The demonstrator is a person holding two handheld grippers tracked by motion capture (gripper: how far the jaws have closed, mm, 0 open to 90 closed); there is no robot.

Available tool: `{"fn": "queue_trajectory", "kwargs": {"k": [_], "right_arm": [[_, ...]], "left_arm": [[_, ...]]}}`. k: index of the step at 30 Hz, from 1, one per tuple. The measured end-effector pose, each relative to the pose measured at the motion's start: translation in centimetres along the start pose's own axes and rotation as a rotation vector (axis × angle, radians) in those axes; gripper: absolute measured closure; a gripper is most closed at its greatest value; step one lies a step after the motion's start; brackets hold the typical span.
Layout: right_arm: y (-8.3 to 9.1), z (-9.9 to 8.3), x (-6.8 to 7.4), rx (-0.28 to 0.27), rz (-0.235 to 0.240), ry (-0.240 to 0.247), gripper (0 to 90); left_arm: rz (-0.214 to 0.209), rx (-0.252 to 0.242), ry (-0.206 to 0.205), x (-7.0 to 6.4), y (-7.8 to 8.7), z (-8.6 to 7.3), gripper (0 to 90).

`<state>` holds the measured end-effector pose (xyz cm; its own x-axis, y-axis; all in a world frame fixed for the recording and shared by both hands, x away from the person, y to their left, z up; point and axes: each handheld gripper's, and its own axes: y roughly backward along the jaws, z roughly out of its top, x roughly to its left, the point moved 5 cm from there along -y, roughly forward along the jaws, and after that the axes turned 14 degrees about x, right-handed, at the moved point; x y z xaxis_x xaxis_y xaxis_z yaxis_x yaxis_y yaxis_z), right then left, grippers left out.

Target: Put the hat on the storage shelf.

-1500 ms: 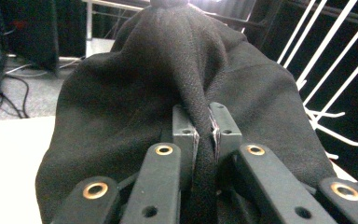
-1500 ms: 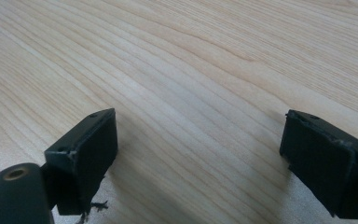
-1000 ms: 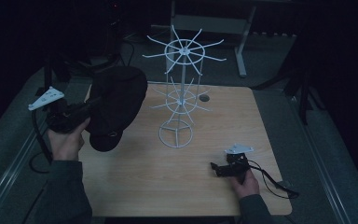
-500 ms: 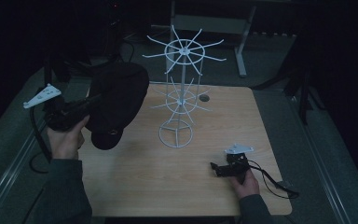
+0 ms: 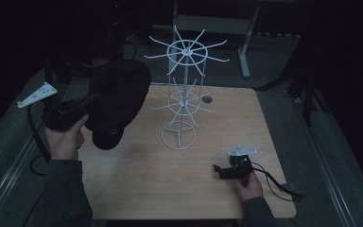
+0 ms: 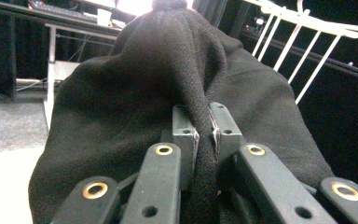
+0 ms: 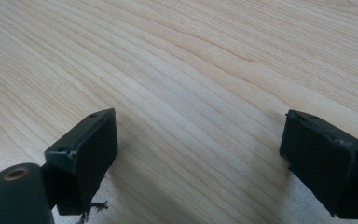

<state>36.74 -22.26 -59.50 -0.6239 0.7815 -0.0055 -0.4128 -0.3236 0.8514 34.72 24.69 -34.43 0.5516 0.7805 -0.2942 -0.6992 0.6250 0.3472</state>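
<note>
Clamped tight on a pinched fold of black cloth, the jaws of the left gripper (image 6: 204,135) meet with only the thickness of the fabric between them; the left gripper view shows the ridge of material squeezed up through the pads. What they hold is a black hat (image 5: 118,101), a soft knitted or felted thing, lifted clear of the table (image 5: 137,189) at its left side and hanging beside the upper spokes of the white wire rack (image 5: 182,94). Across the table the right gripper (image 7: 196,154) rests low on the wood near the front right corner, its jaws standing wide apart with nothing between them.

I judge the hat light and limp: it sags around the grip and bulges under its own weight, so it will drape rather than keep a shape. A single pinch of cloth is enough to carry it, and the fuzzy surface should not slip, but the body will swing and may snag on a spoke end. For hanging it, a hold near the crown or along the rim would let the open side fall over a prong. In the dim high view the hat seems to have a small brim or tab at its lower edge, though that is hard to make out.
</note>
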Motion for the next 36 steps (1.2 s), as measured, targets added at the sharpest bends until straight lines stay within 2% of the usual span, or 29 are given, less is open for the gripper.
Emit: {"fn": "queue_trajectory", "kwargs": {"k": [19,25,36], "right_arm": [[0.0,0.0,0.0,0.000,0.000,0.000,10.8],[0.0,0.0,0.0,0.000,0.000,0.000,10.9],[0.0,0.0,0.0,0.000,0.000,0.000,10.9]], "left_arm": [[-0.050,-0.021,-0.015,-0.1,0.9,1.0,84.3],[-0.075,-0.030,-0.039,-0.1,1.1,1.3,84.2],[-0.123,-0.054,-0.023,0.2,1.5,1.6,84.2]]}}
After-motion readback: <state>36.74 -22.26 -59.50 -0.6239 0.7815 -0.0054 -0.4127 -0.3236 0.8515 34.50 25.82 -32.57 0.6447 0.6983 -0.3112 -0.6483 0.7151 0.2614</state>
